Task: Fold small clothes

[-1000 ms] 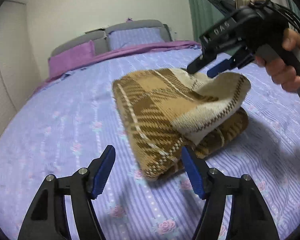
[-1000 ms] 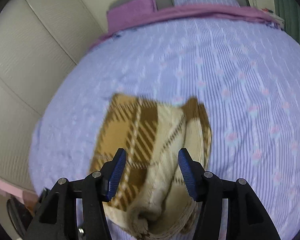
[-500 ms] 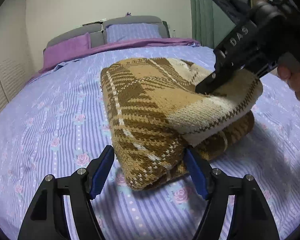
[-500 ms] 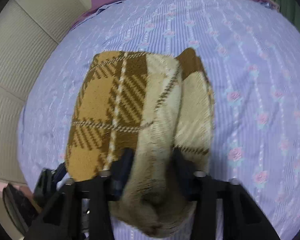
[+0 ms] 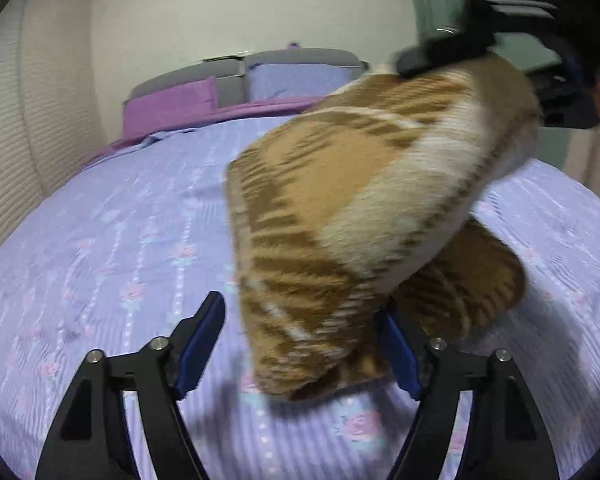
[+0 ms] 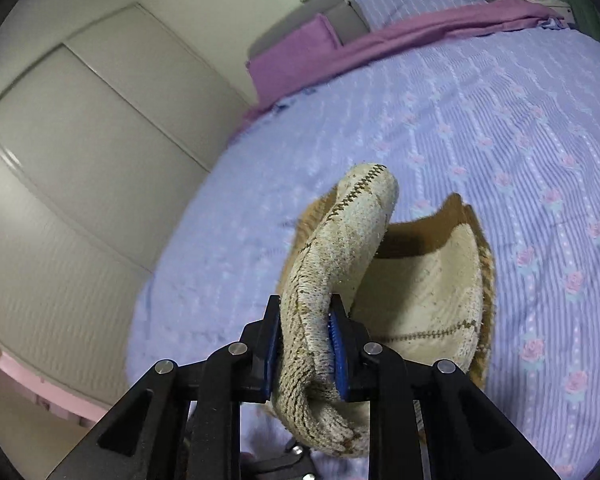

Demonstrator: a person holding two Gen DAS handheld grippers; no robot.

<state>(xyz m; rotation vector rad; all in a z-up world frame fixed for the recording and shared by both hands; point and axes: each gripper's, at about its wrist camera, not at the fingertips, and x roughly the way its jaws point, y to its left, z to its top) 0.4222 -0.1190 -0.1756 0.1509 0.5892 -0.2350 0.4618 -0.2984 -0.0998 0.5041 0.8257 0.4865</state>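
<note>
Right gripper [image 6: 306,344] just clamped the plaid knit's [image 5: 340,216] cream edge; left gripper [image 5: 300,344] wide open, empty. Lift slowly, carry the fold across squarely.

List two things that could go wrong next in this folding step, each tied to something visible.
1. The right gripper pinches only one thick edge of the plaid knit garment; having just closed, it may lose that edge as it lifts.
2. The left gripper stands open around the near corner, pressing nothing, so the lower layer could drag across the bedspread and spoil the fold.
</note>
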